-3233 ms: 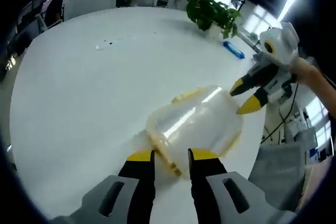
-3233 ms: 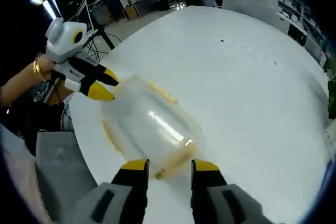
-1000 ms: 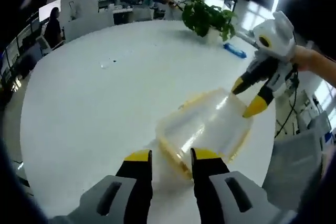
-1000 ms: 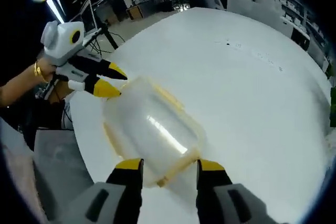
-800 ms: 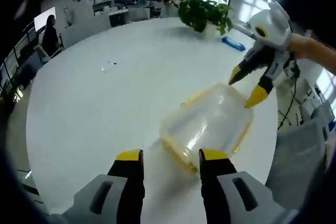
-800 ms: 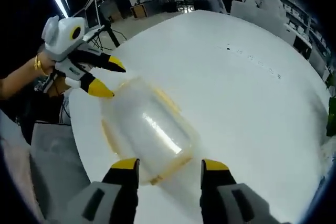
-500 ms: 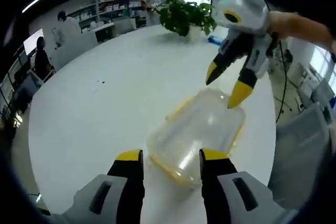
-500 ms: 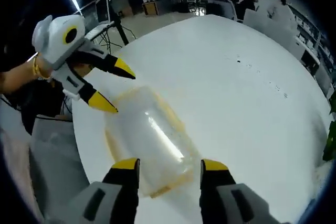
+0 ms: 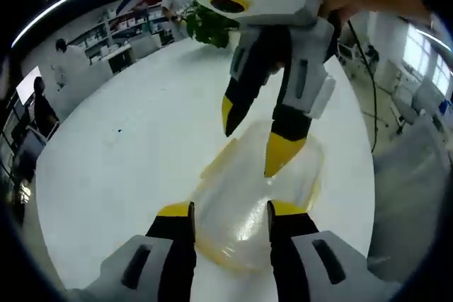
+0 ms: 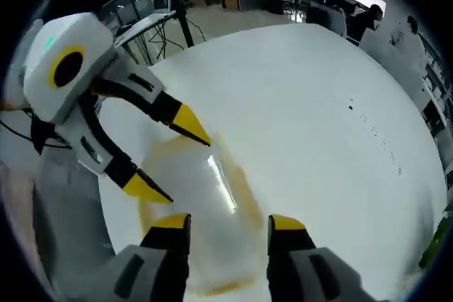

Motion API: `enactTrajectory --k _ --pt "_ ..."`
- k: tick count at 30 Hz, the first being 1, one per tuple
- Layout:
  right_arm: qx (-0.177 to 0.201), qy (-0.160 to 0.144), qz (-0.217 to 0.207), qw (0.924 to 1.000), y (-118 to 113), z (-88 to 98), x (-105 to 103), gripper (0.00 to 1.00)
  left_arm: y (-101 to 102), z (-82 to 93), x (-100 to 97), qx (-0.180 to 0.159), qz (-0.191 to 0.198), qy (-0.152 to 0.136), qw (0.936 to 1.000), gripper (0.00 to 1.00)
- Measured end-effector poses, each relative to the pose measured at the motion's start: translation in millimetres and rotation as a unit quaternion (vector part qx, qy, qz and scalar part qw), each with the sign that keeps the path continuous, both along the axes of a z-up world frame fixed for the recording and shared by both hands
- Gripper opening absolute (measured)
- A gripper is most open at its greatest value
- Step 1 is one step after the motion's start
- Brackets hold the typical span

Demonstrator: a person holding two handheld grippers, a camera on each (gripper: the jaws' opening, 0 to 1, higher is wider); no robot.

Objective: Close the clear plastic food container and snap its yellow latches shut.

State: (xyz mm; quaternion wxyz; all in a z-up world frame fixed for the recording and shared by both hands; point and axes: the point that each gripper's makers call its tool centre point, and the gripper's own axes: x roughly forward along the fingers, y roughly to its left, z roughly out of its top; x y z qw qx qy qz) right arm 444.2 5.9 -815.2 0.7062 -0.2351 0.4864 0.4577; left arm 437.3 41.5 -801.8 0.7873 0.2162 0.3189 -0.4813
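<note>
Container: clear plastic food container (image 9: pixel 251 196) is lying on the white worktop (image 9: pixel 127 153), near its edge, with its lid seemingly on and a yellow rim showing round it; in the right gripper view it (image 10: pixel 198 196) is sitting just ahead of that view's own jaws.

Change: both claws are now closing in from opposite ends, having been spread well apart at the ends of the box a few seconds ago; the container itself is looking much as it did. That is suggesting the lid is seated and the latches are the remaining job, though whether any latch is snapped I cannot tell.

Left claw: left claw (image 9: pixel 230 210) is standing wide, its jaws straddling the near end of the container and holding nothing; contact with the sides is not clear.

Right claw: right claw (image 9: pixel 255 136) is hanging over the far end, jaws parted, the lower yellow tip looking to press on the lid; in its own view (image 10: pixel 226 223) it is gaping just as wide and empty.

Plant: potted plant (image 9: pixel 212 25) is standing far back.
</note>
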Motion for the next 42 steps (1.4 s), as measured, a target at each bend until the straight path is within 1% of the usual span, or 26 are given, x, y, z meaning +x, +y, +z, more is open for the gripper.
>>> enactTrajectory --k 2,3,5,7,8,9,10,11,13,14,15,16,17,18,19,21,22,25,26,27,30,31,36,37,42 --pt "-0.013 -0.002 0.023 0.9997 2.5 -1.6 0.2 0.41 -0.9 0.7 -0.6 0.003 -0.011 -0.006 0.9999 0.39" --pt "-0.010 0.000 0.023 0.9997 4.9 -0.9 0.5 0.41 -1.0 0.2 -2.3 0.010 -0.025 -0.008 0.9996 0.39" --pt "-0.008 0.000 0.026 0.9996 7.7 0.0 4.0 0.41 -3.6 1.3 -4.7 0.002 -0.031 -0.006 0.9995 0.40" --pt "-0.004 0.009 0.026 0.9996 9.0 -1.1 5.0 0.41 -7.9 0.1 -12.6 -0.007 -0.055 0.005 0.9984 0.41" --pt "-0.003 0.015 0.027 0.9995 9.4 -1.8 4.3 0.40 -10.6 -1.1 -19.6 -0.013 -0.071 0.018 0.9972 0.40" --pt "-0.003 0.019 0.027 0.9994 9.2 -1.7 4.0 0.40 -11.9 -2.2 -24.2 -0.017 -0.078 0.027 0.9964 0.38" --pt "-0.003 0.020 0.027 0.9994 8.9 -2.0 4.6 0.40 -15.7 -0.4 -25.7 -0.028 -0.085 0.021 0.9957 0.39" --pt "-0.004 0.019 0.027 0.9994 8.5 -2.3 5.1 0.41 -14.6 -1.3 -29.4 -0.024 -0.088 0.026 0.9955 0.39" --pt "-0.003 0.023 0.026 0.9994 8.5 -2.9 4.8 0.41 -18.2 -1.6 -37.1 -0.023 -0.109 0.023 0.9935 0.41" --pt "-0.001 0.026 0.025 0.9993 8.5 -3.0 4.3 0.41 -20.3 -0.9 -39.0 -0.025 -0.118 0.021 0.9925 0.40" --pt "0.000 0.030 0.024 0.9993 8.4 -3.3 3.9 0.40 -21.7 -0.9 -40.8 -0.028 -0.116 0.025 0.9926 0.39" --pt "0.002 0.032 0.023 0.9992 8.4 -3.5 3.7 0.40 -23.2 -0.9 -42.2 -0.031 -0.120 0.024 0.9920 0.40" --pt "0.003 0.034 0.023 0.9992 8.5 -3.6 3.4 0.40 -24.3 -1.4 -44.4 -0.031 -0.125 0.024 0.9914 0.43" --pt "0.004 0.035 0.023 0.9991 8.5 -4.0 3.3 0.40 -25.2 -3.5 -48.2 -0.024 -0.148 0.013 0.9886 0.47" --pt "0.005 0.037 0.023 0.9990 8.8 -4.1 2.8 0.39 -25.7 -5.6 -51.7 -0.010 -0.174 -0.008 0.9846 0.51" --pt "0.007 0.039 0.025 0.9989 9.6 -3.6 1.5 0.38 -23.8 -9.7 -51.7 0.018 -0.189 -0.036 0.9811 0.52" --pt "0.009 0.044 0.027 0.9986 10.5 -4.0 0.4 0.37 -23.9 -10.6 -51.0 0.024 -0.189 -0.044 0.9807 0.52" --pt "0.012 0.044 0.030 0.9985 11.3 -3.9 0.4 0.37 -25.6 -10.8 -46.5 0.026 -0.174 -0.062 0.9825 0.47" --pt "0.013 0.045 0.031 0.9984 11.9 -4.2 0.9 0.37 -26.3 -11.3 -48.3 0.023 -0.174 -0.060 0.9827 0.47" --pt "0.014 0.046 0.032 0.9983 12.3 -4.4 1.1 0.37 -26.6 -11.7 -48.4 0.022 -0.172 -0.064 0.9828 0.47" --pt "0.014 0.051 0.038 0.9979 12.9 -5.3 1.8 0.37 -27.7 -14.8 -49.0 0.031 -0.178 -0.096 0.9788 0.47" --pt "0.015 0.053 0.042 0.9976 13.3 -5.5 1.5 0.37 -27.9 -15.5 -49.5 0.032 -0.177 -0.099 0.9786 0.47" --pt "0.012 0.065 0.057 0.9962 15.1 -6.7 1.7 0.37 -29.5 -16.0 -47.6 0.037 -0.181 -0.105 0.9771 0.46" --pt "0.008 0.066 0.061 0.9959 15.4 -6.8 1.4 0.36 -29.5 -15.5 -46.9 0.036 -0.178 -0.100 0.9782 0.46" --pt "-0.015 0.080 0.086 0.9930 17.0 -7.9 0.6 0.35 -29.5 -15.8 -46.2 0.042 -0.174 -0.085 0.9801 0.45"
